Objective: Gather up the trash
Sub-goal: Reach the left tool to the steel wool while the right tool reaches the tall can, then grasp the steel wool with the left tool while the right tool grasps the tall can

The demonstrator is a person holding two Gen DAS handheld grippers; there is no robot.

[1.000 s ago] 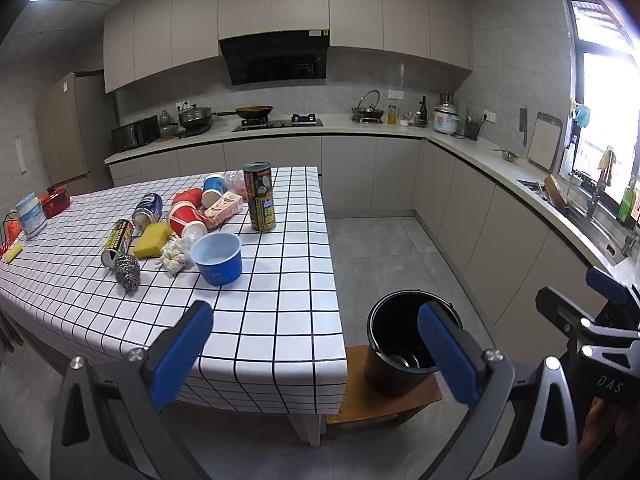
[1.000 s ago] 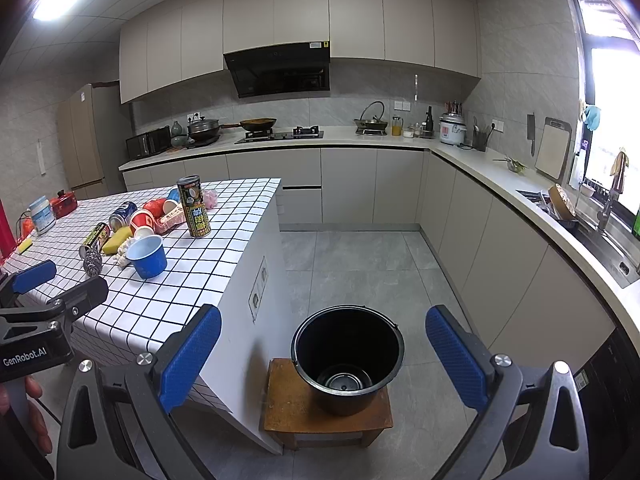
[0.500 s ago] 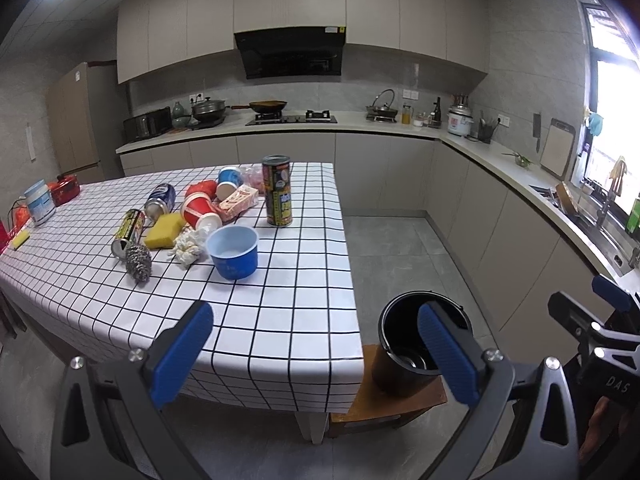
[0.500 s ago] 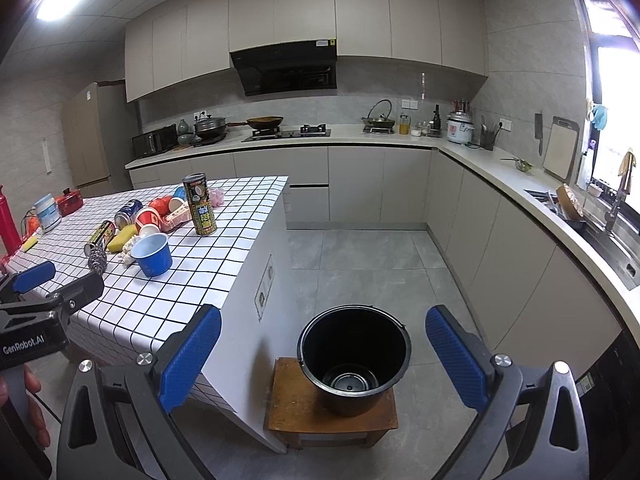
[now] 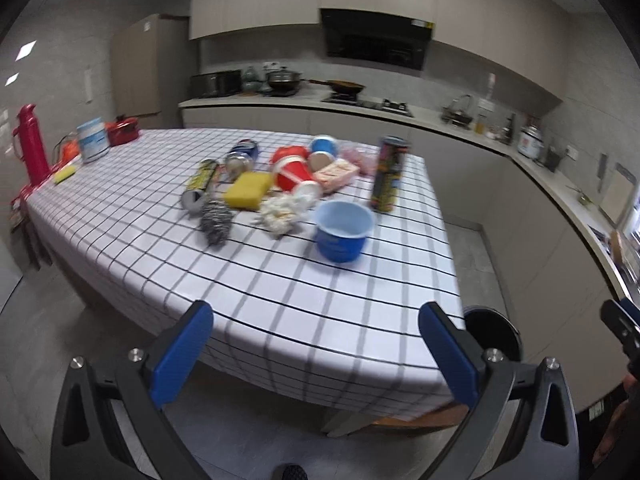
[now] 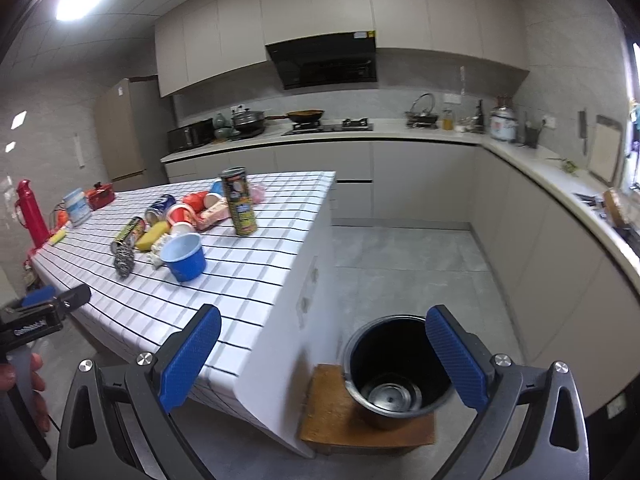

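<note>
Left gripper (image 5: 316, 350) and right gripper (image 6: 324, 354) jaws spread wide, holding nothing. Trash clustered around blue cup (image 5: 342, 230) on checkered desk (image 5: 280, 292). Black bucket (image 6: 396, 364) on wooden stool (image 6: 336, 412) just beside.

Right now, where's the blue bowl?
The blue bowl stands upright on the checkered table, nearest item to the left gripper, beside the crumpled white paper and in front of the tall can.

Glossy checked tablecloth (image 5: 280, 288), wiry steel scourer (image 5: 215, 222), smooth blue plastic cup (image 5: 342, 232), matt wooden stool (image 6: 332, 412), shiny-bottomed black bucket (image 6: 394, 368)
</note>
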